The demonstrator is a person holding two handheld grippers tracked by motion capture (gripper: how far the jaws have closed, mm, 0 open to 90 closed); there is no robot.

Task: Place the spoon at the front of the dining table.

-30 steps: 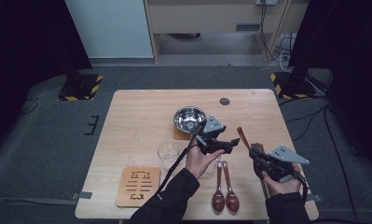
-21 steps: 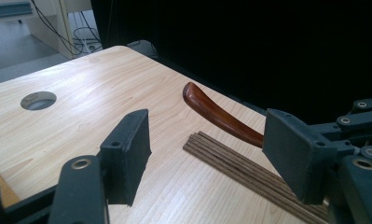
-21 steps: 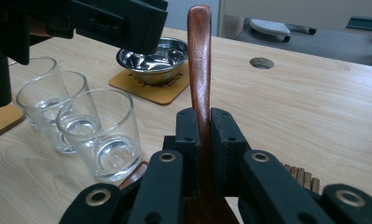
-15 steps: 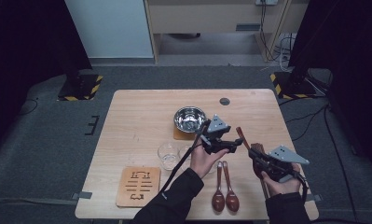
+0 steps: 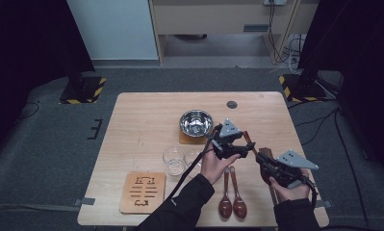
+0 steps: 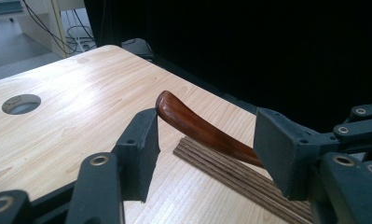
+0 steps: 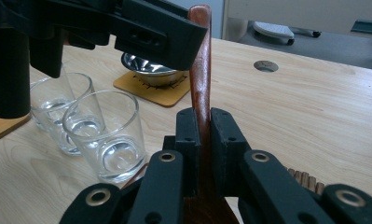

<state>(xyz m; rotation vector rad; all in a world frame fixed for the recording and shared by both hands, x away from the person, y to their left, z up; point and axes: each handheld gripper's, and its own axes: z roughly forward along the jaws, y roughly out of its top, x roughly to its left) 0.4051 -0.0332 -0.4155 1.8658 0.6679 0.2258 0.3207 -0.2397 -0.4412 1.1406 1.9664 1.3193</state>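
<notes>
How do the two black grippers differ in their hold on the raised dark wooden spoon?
The right gripper is shut on the dark wooden spoon, gripping low on its handle; the left gripper is open, its jaws having just been closing, with the handle's tip between them and only the left pad near it. Both are black two-jaw grippers around one spoon.

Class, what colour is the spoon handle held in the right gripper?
Glossy reddish-brown wood; the spoon handle shows best in the left gripper view.
</notes>
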